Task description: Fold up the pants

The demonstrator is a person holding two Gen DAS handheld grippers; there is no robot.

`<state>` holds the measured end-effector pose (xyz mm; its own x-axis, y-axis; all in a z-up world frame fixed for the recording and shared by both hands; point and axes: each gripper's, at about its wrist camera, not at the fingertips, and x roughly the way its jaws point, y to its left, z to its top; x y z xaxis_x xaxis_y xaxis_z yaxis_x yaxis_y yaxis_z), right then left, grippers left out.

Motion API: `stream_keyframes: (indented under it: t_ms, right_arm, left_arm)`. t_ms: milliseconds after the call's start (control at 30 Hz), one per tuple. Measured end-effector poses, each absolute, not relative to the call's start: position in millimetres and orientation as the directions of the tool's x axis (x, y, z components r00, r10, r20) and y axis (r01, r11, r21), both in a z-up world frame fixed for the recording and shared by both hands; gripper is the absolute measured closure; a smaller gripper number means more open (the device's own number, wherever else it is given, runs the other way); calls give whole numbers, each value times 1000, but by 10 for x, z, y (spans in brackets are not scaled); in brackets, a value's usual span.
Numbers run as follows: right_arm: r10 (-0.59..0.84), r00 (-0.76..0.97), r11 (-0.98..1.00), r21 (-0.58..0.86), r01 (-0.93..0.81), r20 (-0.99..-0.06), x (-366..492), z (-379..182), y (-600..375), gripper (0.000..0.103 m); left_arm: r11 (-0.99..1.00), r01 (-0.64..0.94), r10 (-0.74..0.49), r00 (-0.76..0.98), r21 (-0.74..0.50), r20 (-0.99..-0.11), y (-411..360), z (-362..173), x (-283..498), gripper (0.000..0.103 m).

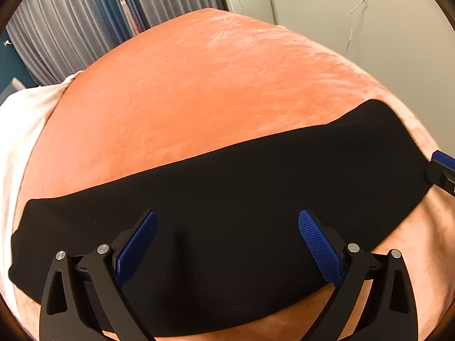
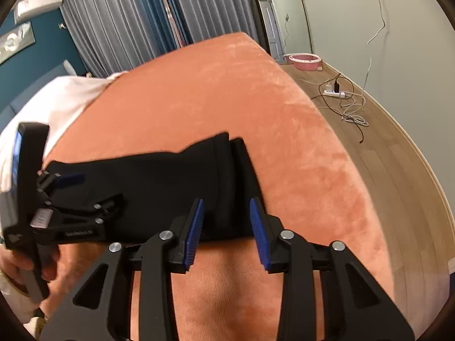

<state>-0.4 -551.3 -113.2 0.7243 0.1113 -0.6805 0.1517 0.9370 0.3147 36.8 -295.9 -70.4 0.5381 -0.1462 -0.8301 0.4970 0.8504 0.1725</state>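
The black pants (image 1: 227, 187) lie flat in a long band across the orange bed cover (image 1: 199, 85), legs laid together. My left gripper (image 1: 227, 244) is open and hovers over the near edge of the pants' middle. My right gripper (image 2: 226, 230) is open, its fingers just above the near edge of the pants (image 2: 170, 187) by the right end, where a folded hem shows. The left gripper also shows at the left of the right wrist view (image 2: 71, 199), over the pants. A fingertip of the right gripper shows at the right edge of the left wrist view (image 1: 442, 164).
A white pillow or sheet (image 1: 25, 119) lies at the bed's left end. Grey curtains (image 2: 119, 22) hang behind. To the right are wooden floor (image 2: 384, 147), a power strip with cables (image 2: 341, 96) and a pink bowl (image 2: 304, 61) by the wall.
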Motion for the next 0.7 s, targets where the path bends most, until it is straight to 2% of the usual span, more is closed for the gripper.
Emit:
stream_keyframes:
  t_ms: [233, 267, 300, 400, 467, 533, 633, 700]
  right_arm:
    - [183, 671, 930, 348, 118, -718, 202, -1341, -5501, 68]
    - [193, 661, 930, 351, 113, -725, 237, -1381, -5491, 71]
    - [177, 664, 938, 329, 111, -727, 251, -1393, -5461, 83]
    - [148, 693, 953, 290, 91, -706, 216, -1238, -5385, 95]
    - [97, 741, 963, 250, 98, -664, 132, -980, -5412, 96]
    - [85, 739, 961, 252, 117, -668, 152, -946, -5545, 96]
    - [155, 618, 948, 291, 125, -771, 344, -1459, -5689, 94]
    - [171, 653, 940, 321, 116, -738, 285, -1435, -5714, 90]
  left_arm:
    - [834, 535, -185, 503, 137, -844, -3181, -777, 293, 5]
    - [830, 539, -182, 501, 140, -846, -3215, -799, 279, 5]
    - [828, 540, -177, 504, 148, -845, -3251, -819, 271, 5]
    - [830, 536, -175, 515, 155, -839, -3310, -791, 243, 5]
    - [826, 547, -207, 517, 134, -831, -3338, -708, 213, 5]
    - [821, 555, -232, 539, 135, -810, -3394, -608, 158, 5]
    - [804, 576, -221, 523, 150, -823, -3518, -699, 146, 5]
    - [796, 589, -200, 477, 142, -856, -3585, -902, 176, 5]
